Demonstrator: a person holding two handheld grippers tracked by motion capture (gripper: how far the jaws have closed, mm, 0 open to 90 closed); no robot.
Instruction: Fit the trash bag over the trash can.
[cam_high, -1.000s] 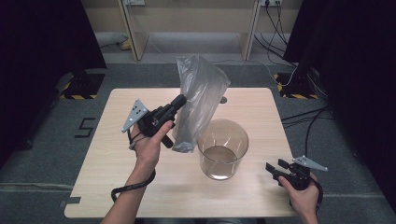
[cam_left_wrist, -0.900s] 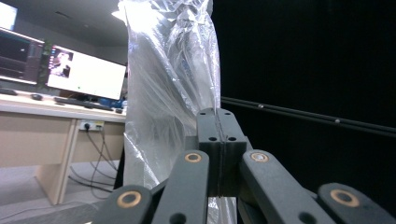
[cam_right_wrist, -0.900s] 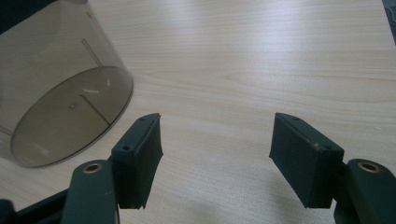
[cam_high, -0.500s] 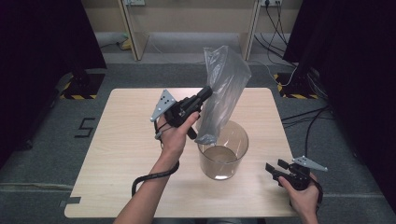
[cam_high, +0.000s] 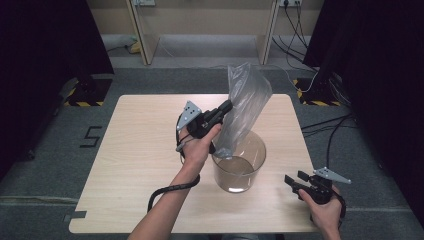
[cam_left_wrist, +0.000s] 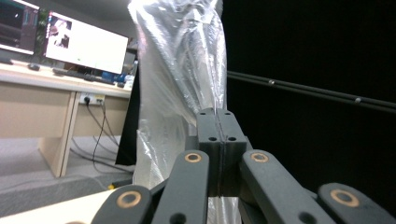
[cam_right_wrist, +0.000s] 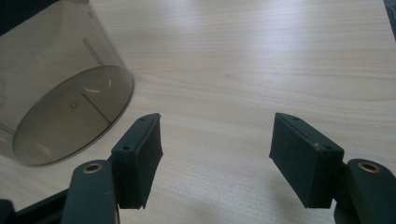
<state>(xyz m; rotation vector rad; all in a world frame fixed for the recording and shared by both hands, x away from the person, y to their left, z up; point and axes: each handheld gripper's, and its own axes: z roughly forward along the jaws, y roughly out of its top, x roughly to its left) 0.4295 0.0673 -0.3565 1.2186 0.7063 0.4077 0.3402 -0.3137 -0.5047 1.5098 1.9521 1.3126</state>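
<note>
A clear plastic bag (cam_high: 245, 107) hangs upright in the air, its lower end dipping into the mouth of a smoky transparent bucket (cam_high: 240, 162) on the table. My left gripper (cam_high: 227, 107) is shut on the bag's side; in the left gripper view the jaws meet on the crinkled bag (cam_left_wrist: 180, 79), which rises above them. My right gripper (cam_high: 294, 180) rests low at the table's front right corner, open with nothing between its fingers (cam_right_wrist: 140, 158). The bucket's base (cam_right_wrist: 65, 102) lies to the left of those fingers in the right gripper view.
The light wooden table (cam_high: 145, 150) has bare surface left of the bucket. Desk legs (cam_high: 140, 35) and cables (cam_high: 295, 25) stand on the grey floor behind it. Dark curtains flank both sides. Monitors (cam_left_wrist: 84, 46) sit on a desk in the background.
My left gripper has carried the bag to the right until its lower end hangs in the bucket's mouth. The right gripper has stayed put.
</note>
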